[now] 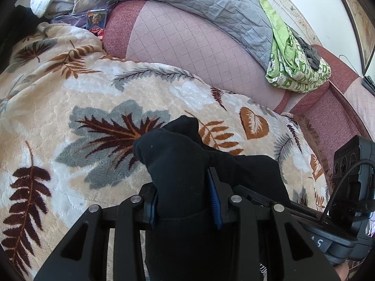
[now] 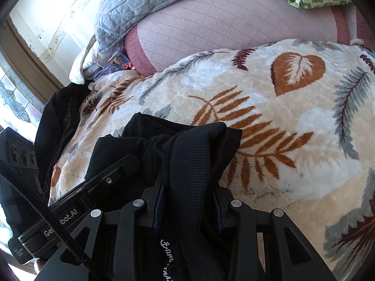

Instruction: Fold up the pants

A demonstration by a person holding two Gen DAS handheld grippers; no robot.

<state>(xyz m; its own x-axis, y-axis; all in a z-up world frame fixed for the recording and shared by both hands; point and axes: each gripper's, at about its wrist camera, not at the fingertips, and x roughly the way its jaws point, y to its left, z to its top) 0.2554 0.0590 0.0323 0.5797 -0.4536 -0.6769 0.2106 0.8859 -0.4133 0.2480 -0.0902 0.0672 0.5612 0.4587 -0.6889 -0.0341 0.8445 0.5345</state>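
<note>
The pants [image 1: 173, 154] are black fabric, bunched up and held above a leaf-patterned blanket [image 1: 93, 98]. My left gripper [image 1: 185, 201] is shut on a thick fold of the pants, which hangs down between its blue pads. My right gripper [image 2: 187, 201] is shut on a ribbed edge of the pants [image 2: 199, 145], with white lettering on the cloth below. The other gripper's body shows at the right edge of the left wrist view [image 1: 351, 175] and at the left edge of the right wrist view [image 2: 21, 164]. The two grippers are close together.
The blanket [image 2: 281, 107] covers a pink quilted sofa [image 1: 187, 42]. A grey quilt [image 1: 199, 2] and a green patterned cloth [image 1: 295, 63] lie on the sofa back. Another dark garment [image 2: 58, 117] lies at the blanket's left, near a window [image 2: 21, 75].
</note>
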